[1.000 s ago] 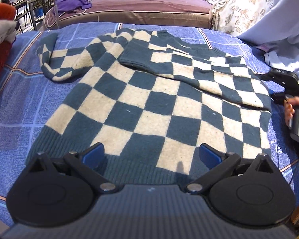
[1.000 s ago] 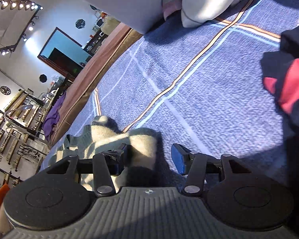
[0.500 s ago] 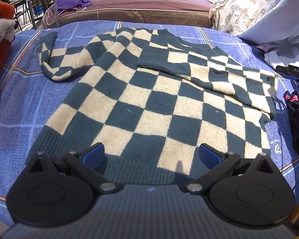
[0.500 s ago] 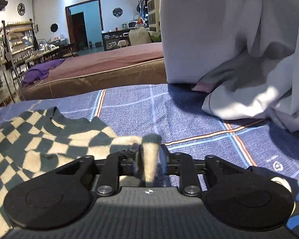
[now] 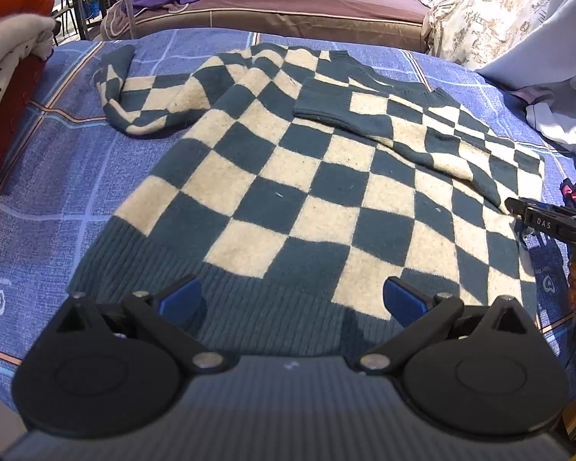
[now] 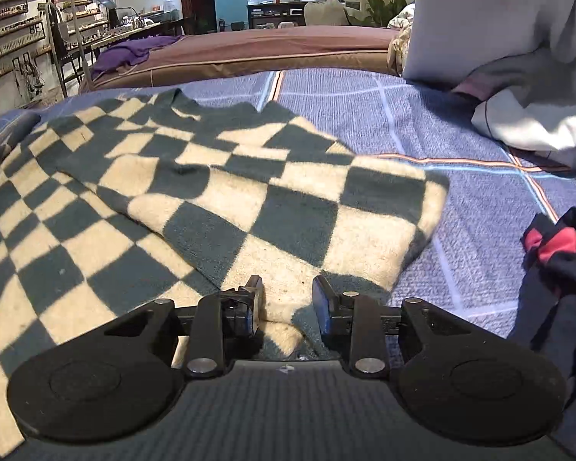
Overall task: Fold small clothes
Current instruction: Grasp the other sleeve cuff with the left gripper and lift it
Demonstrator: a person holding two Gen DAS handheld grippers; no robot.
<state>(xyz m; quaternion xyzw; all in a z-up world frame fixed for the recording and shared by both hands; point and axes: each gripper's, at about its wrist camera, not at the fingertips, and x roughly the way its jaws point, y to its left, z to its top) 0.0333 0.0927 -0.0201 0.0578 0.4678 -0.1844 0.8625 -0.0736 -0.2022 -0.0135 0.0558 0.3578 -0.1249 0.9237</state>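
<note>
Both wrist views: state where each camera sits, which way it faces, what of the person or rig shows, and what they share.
Left wrist: sits behind the open left gripper at the hem of the checkered sweater, facing up its length toward the brown sofa; the right gripper and a bit of hand show at the right edge.
Right wrist: sits low at the sweater's side, facing across the folded sleeve; only the right gripper shows, open.
Shared: sweater, folded sleeve, blue blanket, sofa.
</note>
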